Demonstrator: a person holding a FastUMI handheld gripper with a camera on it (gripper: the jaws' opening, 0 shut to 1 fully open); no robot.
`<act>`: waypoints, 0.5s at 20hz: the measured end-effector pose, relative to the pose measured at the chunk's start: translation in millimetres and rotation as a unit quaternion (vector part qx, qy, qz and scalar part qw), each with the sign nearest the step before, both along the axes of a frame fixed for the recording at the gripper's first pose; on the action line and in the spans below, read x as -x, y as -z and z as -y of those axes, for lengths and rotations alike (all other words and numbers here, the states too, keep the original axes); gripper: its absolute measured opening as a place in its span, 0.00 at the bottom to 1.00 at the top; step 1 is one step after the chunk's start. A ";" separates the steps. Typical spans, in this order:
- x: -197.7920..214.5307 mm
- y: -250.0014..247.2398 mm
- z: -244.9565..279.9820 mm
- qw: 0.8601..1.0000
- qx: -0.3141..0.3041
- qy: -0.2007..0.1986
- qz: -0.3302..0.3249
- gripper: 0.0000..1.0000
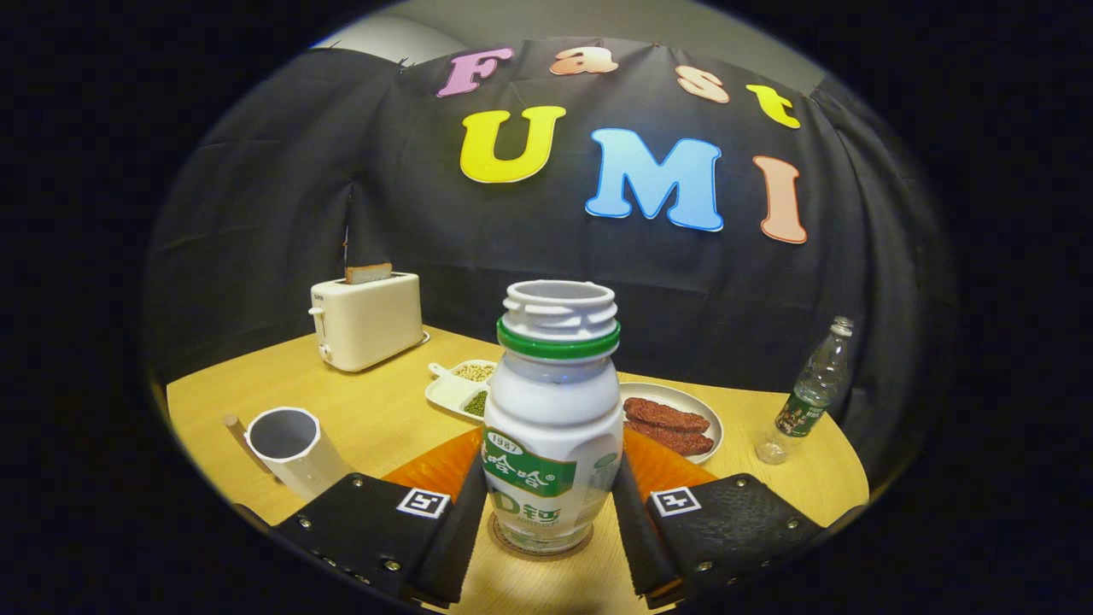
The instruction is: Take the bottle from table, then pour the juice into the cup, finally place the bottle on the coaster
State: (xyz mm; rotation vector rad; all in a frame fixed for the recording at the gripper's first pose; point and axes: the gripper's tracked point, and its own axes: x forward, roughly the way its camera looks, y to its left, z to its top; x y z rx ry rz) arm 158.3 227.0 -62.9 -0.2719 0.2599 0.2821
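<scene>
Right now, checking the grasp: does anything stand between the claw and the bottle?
Nothing visible does. The bottle stands on the coaster between the fingers of the claw, which flank it closely; contact is unclear.

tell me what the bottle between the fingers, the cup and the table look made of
Bottle: opaque white plastic, slightly glossy, with moulded neck threads and a printed wrap. The gripper fingers sit beside it; contact is unclear. Cup: matte white, likely plastic, possibly paper. Table: pale wood-look top, perhaps laminate.
</scene>
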 end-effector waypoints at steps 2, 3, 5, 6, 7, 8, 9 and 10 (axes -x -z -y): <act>-3.0 1.4 -1.9 1.000 0.008 -0.004 0.007 0.71; -4.7 1.5 -3.8 1.000 0.004 -0.006 0.008 0.71; -5.0 5.4 -5.9 1.000 -0.006 -0.012 0.003 0.71; -5.8 8.6 -6.2 1.000 -0.009 -0.012 -0.002 0.71; -6.9 14.0 -4.5 1.000 -0.012 -0.011 -0.008 0.71; -7.9 18.3 -2.6 1.000 -0.014 -0.010 -0.012 0.71; -9.3 22.0 -0.3 1.000 -0.015 -0.008 -0.014 0.71; -9.9 25.5 1.9 1.000 -0.017 -0.006 -0.017 0.71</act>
